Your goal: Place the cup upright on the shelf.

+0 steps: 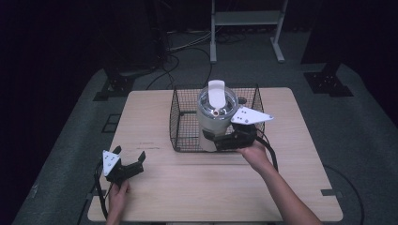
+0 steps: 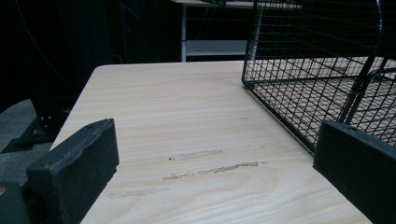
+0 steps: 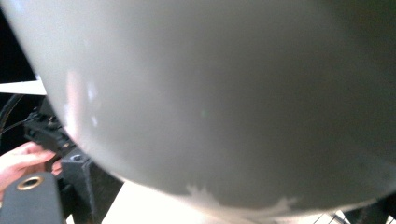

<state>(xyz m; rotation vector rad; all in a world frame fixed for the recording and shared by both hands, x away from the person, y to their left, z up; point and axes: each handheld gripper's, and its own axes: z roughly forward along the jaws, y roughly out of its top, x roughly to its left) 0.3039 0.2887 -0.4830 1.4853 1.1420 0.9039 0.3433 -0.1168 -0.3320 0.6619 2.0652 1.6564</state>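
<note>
From the high view, the right gripper (image 1: 217,139) pinches the tall white cylindrical jar with a flip lid (image 1: 214,117) over the black wire basket (image 1: 178,136); I judge it should go down slowly and upright. The left gripper (image 1: 129,157) rests spread, empty, on the pale wooden table (image 1: 211,187).

In the left gripper view, the jaws stand wide apart, touching nothing.

In the right gripper view, the jar's wall (image 3: 224,93) is very close.

Wooden table (image 1: 197,187) carrying a black wire basket (image 1: 180,123) at centre rear, with a tall white container (image 1: 212,115), clear-topped and fitted with a white lid tab, upright over the basket's near right part. Right gripper (image 1: 220,140) clamped against the container's lower body, grey plate on top, right hand (image 1: 256,154) behind it at the basket's near edge. Left gripper (image 1: 127,157) resting on the table near the front left corner, jaws spread, well apart from the basket, held by the left hand (image 1: 117,193).
</note>
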